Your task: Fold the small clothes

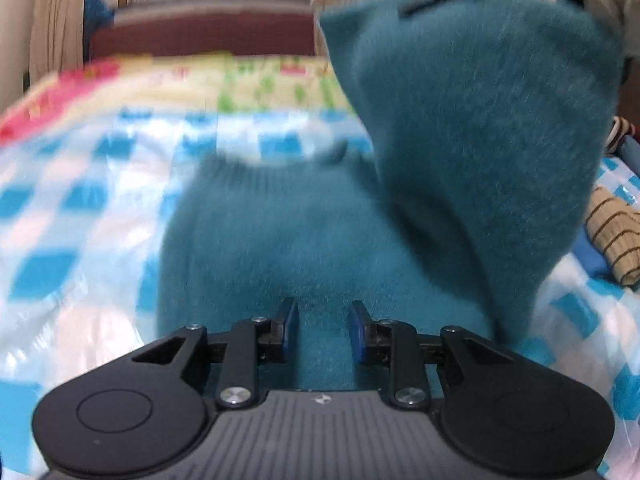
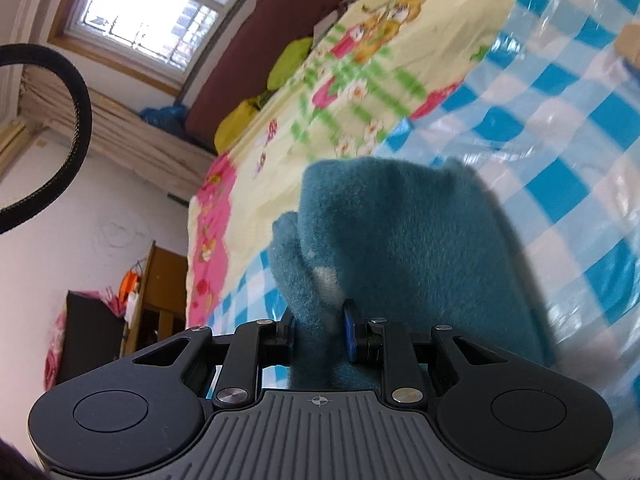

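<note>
The right gripper [image 2: 319, 334] is closed on a bunch of the teal sweater [image 2: 404, 256], the fuzzy cloth being pinched between its two blue pads, and this part is lifted above the bed [image 2: 568, 92]. The left gripper [image 1: 324, 330] is seen with its fingers spread, and sweater cloth [image 1: 304, 240] lies under and between them; whether the pads are touching the cloth cannot be told, because the picture is blurred by motion.

The body of the sweater is spread on the blue and white checked cover [image 1: 80, 200], with its ribbed edge away from the left gripper. The long axis of the garment is judged to run forward from the left gripper. The raised part stands to the right of and beyond the left gripper, so it is probably to be carried leftward and down over the flat body. The right hand is the one holding the flap; the left is nearer to the resting part and can hold it down.

A striped folded garment [image 1: 612, 232] is seen at the right edge of the bed.

No brand, label or writing can be read; only cartoon prints are seen on the yellow sheet [image 2: 360, 56]
</note>
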{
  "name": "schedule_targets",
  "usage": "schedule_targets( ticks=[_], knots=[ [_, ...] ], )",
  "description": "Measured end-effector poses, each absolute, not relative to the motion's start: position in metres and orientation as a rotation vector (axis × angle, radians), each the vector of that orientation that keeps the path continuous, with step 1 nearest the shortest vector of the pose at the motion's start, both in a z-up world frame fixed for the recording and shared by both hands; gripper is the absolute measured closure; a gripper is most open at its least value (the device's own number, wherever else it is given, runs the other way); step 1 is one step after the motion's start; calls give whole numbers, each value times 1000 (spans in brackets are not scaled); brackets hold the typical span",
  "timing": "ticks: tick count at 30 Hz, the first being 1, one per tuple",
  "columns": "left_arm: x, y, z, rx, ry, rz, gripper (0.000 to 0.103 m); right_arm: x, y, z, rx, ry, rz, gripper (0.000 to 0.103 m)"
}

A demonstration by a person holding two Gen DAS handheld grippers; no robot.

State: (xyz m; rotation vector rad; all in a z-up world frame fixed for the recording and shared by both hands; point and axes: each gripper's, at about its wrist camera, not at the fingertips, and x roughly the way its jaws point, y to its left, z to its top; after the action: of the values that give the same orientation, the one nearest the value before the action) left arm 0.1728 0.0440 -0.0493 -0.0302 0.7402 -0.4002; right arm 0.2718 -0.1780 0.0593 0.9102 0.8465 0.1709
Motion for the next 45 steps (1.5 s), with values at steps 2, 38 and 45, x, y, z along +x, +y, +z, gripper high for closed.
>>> schedule_targets(
  ticks=[2,38,45],
  knots=[
    [176,44,-51,-44,753,-404,70,274,-163,55,905,864,166,81],
    [96,130,30,-216,451,-366,48,240,-75,48,378,952,328,60],
    [162,111,17,-173,570,-378,43,228,-110,44,358,925,294,60]
  ],
)
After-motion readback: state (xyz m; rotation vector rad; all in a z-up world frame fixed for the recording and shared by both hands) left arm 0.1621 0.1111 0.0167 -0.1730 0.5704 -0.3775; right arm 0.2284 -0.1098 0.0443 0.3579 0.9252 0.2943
